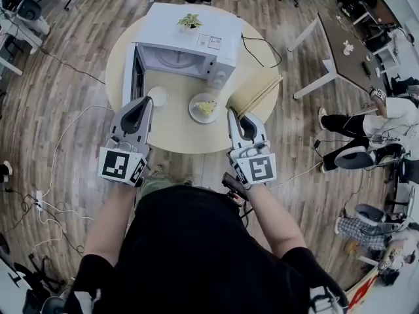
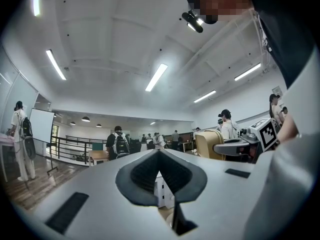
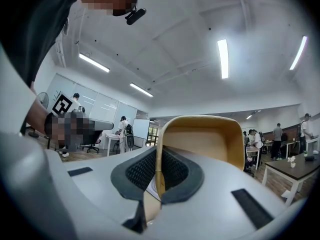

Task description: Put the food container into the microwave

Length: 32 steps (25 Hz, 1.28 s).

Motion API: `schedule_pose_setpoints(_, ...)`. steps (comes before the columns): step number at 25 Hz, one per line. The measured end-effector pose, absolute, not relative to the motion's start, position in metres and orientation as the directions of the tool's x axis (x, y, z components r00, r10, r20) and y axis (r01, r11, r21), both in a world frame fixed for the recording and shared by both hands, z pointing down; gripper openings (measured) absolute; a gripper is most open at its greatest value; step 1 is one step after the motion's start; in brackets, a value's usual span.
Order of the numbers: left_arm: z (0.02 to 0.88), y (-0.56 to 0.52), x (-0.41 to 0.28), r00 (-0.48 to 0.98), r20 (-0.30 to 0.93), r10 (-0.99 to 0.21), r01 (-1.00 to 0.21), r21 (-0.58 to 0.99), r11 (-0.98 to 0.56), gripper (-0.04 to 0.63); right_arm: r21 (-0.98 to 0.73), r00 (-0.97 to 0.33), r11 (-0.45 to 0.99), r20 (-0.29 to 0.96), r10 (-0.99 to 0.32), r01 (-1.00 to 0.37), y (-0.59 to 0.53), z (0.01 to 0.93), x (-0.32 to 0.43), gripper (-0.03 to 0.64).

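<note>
**Hovering empty at the table's near rim, container not yet picked up**

The left gripper [image 1: 146, 102] had its jaws pressed together with nothing between them. The right gripper [image 1: 234, 114] was the same, tips all but touching and empty. Both hung over the near rim of the round table [image 1: 173, 136]. The food container [image 1: 205, 108] sat on the table between the 2 grippers and just beyond them, outside the microwave [image 1: 190, 41]. A small white round piece [image 1: 157, 96] lay just beside the left tips; I could not tell if it was a lid or a dish.

Risks, as judged:
- The jaws had to part first, or closed tips would shove the container toward the microwave front.
- The container looked shallow and open with food showing, so a 1-sided pinch on its rim could tilt it and spill.
- The open door [image 1: 133, 77] stuck out toward the person, near the left gripper. A swing on that side could knock the door or the white piece.

Room:
- Bare tabletop in front of the container gave the right gripper a free approach.
- The cavity mouth was open just behind the container and a little left.
- A wooden chair [image 1: 256, 91] crowded the table's right edge.
- Farthest off, a potted plant [image 1: 190, 21] on the microwave top and a cable [image 1: 262, 44] behind it were out of the way.
</note>
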<state>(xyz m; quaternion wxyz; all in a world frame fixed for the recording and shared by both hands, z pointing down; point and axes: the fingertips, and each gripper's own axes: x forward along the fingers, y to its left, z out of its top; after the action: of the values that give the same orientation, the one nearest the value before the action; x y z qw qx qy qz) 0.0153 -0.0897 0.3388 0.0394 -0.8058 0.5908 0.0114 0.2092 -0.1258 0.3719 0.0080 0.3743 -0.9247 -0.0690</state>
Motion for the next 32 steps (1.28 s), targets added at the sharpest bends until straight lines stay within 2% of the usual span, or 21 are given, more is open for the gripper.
schedule_pose_setpoints(20, 0.343, -0.135, -0.01, 0.429, -0.065, -0.901, -0.903, -0.016, -0.429, 0.018, 0.196, -0.645, 0.633, 0.002, -0.764, -0.749, -0.139, 0.36, 0.168, 0.025)
schedule_pose_setpoints(32, 0.329, -0.133, -0.048, 0.517, -0.072, -0.853, -0.856, -0.03, -0.517, 0.018, 0.243, -0.611, 0.595, 0.014, -0.791, -0.766, -0.129, 0.357, 0.115, 0.025)
